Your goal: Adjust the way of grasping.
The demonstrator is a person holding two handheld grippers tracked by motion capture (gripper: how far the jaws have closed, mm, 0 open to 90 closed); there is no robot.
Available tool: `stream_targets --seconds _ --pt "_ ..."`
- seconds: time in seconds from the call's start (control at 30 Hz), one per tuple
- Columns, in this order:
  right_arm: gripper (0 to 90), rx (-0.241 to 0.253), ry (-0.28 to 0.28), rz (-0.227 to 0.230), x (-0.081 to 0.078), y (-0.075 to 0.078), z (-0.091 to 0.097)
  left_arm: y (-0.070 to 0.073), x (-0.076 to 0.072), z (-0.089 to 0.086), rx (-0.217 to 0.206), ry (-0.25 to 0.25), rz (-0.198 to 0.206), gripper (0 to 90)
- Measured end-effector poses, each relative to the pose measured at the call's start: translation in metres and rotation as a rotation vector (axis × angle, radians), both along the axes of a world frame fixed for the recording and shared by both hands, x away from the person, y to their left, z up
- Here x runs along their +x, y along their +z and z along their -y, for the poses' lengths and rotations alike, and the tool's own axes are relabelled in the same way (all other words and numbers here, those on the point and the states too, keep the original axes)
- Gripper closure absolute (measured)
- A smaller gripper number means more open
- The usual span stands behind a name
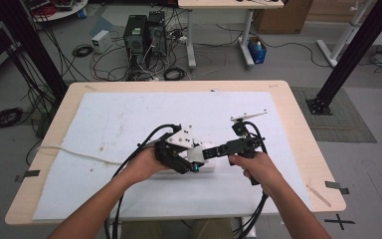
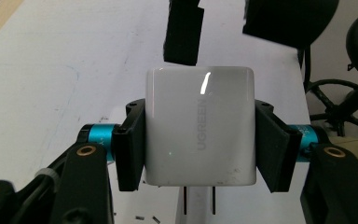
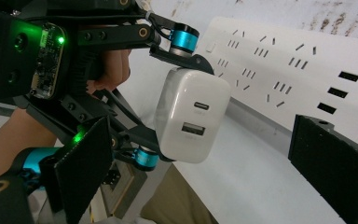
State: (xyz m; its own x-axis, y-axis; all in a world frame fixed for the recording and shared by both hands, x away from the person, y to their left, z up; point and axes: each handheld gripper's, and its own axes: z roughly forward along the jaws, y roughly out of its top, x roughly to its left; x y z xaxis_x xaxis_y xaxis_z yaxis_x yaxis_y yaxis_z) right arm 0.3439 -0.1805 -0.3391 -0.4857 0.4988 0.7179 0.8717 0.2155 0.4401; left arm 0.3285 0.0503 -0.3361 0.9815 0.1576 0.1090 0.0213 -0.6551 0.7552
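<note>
A white UGREEN charger (image 2: 198, 126) is clamped by its two sides between the black pads of my left gripper (image 2: 200, 140), with its two prongs pointing down. In the right gripper view the charger (image 3: 191, 116) shows a USB-C and a USB-A port and hangs just in front of a white power strip (image 3: 284, 56) that lies on the mat. My right gripper (image 3: 205, 158) faces the charger's port side, its jaws spread wide on either side and apart from it. In the high view both grippers meet at the table's middle front: the left gripper (image 1: 191, 160) and the right gripper (image 1: 210, 151).
A white mat (image 1: 129, 119) covers most of the wooden table (image 1: 298, 129). A white cord (image 1: 74, 152) trails across the mat's left side. Black cables hang from both grippers over the front edge. Computers and cable tangles sit on the floor beyond the table.
</note>
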Motion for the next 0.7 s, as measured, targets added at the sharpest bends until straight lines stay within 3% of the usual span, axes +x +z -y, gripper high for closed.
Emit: stream_targets --seconds 0.2,0.27,0.5,0.7 --pt "7.8 -0.006 0.012 -0.018 0.0015 -0.0032 -0.006 0.0006 -0.0001 0.0026 -0.003 -0.002 0.008 42.6" --pt "17.1 0.012 0.017 -0.023 0.002 -0.0039 -0.0073 0.0003 -0.0005 0.0039 -0.002 -0.008 0.009 42.6" --pt "20.5 0.029 0.0 -0.064 0.0054 -0.0062 -0.0084 0.0001 -0.0017 0.0059 -0.004 -0.013 0.02 42.6" --pt "34.0 0.054 0.005 -0.094 0.0069 -0.0081 -0.0097 0.0002 -0.0019 0.0071 -0.006 -0.016 0.02 42.6"
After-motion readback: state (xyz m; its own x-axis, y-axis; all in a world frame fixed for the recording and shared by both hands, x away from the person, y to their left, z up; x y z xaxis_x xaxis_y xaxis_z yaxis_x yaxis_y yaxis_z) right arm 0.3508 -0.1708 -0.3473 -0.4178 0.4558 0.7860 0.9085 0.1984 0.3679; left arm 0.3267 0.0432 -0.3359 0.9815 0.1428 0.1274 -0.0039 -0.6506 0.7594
